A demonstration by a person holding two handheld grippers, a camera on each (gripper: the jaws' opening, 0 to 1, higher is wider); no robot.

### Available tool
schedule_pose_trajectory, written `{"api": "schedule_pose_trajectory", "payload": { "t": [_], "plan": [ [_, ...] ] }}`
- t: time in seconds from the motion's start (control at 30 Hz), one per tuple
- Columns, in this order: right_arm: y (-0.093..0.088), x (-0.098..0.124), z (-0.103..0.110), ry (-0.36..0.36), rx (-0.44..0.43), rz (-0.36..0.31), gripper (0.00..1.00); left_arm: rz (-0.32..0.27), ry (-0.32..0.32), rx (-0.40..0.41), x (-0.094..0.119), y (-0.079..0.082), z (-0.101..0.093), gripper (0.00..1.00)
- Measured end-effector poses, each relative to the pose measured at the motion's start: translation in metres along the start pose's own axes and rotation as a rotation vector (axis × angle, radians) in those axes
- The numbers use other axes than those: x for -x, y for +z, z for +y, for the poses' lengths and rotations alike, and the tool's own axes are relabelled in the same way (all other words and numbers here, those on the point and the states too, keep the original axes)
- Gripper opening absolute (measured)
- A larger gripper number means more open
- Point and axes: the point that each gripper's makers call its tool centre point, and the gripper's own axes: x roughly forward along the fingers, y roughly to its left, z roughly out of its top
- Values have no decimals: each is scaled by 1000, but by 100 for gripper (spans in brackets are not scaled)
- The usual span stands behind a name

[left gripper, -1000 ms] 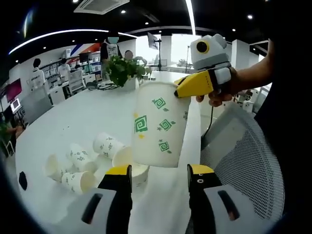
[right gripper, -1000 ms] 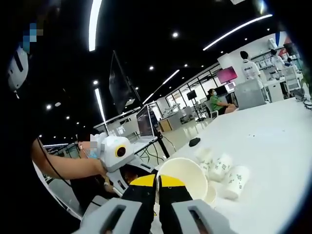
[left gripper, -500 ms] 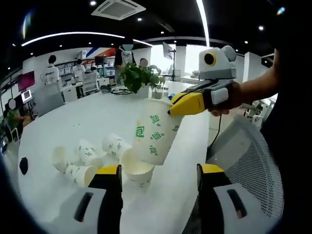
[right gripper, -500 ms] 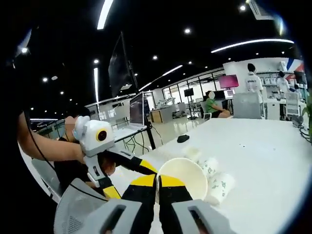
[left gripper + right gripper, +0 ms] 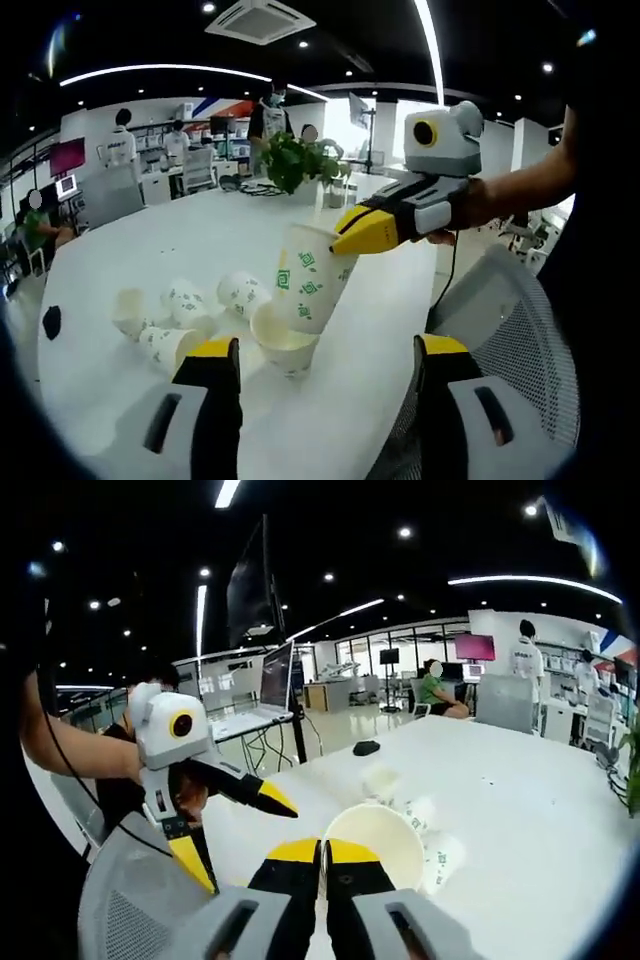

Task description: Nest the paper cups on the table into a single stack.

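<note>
white table: a long white table [image 5: 150, 240] runs through both views, with an office behind it
black spot: a small dark item [image 5: 52, 322] lies near the table's left edge in the left gripper view; i cannot tell what it is
loose cups: four paper cups lie tipped on their sides left of centre, close together: a plain-looking one [image 5: 129, 311], one beside it [image 5: 187, 303], one in front with its mouth towards the camera [image 5: 168, 347], and one nearer the middle [image 5: 243, 294]
upright cup: an open paper cup [image 5: 285, 342] stands on the table just right of the tipped ones, mouth up
held cup: a paper cup with green swirl marks [image 5: 312, 282] hangs tilted above the upright cup, its base dipping into or just over that mouth; i cannot tell whether they touch
left gripper: the left gripper [image 5: 328, 395] sits low in its own view with its yellow-tipped jaws spread wide and nothing between them; it also shows at left in the right gripper view [image 5: 240, 820], jaws apart
right gripper: the right gripper [image 5: 345, 240] comes in from the right in the left gripper view, a hand [image 5: 465, 205] behind it; its jaws are pressed together, pinching the rim of the held cup, whose round mouth [image 5: 375, 840] sits just above them in the right gripper view
plant: a green potted plant [image 5: 295, 160] stands far back on the table
chair: a grey mesh chair back [image 5: 510, 330] is at lower right, beside the table edge
people: figures stand and sit in the background
</note>
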Motion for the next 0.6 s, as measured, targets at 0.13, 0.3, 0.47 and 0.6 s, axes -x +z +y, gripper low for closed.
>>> {"api": "schedule_pose_trajectory", "payload": {
  "t": [0.13,0.3,0.47,0.6],
  "plan": [
    [-4,-6,-3,0,30,27,0,-1,8,8,1,-2,2,73],
    [-11,-13,-3,9,62,66,0,5,17,14,2,-6,2,75],
    [-18,-21,0,26,74,106,0,9,24,16,4,-8,2,74],
    [-25,-27,2,38,110,142,0,15,32,17,5,-11,3,74]
  ]
}}
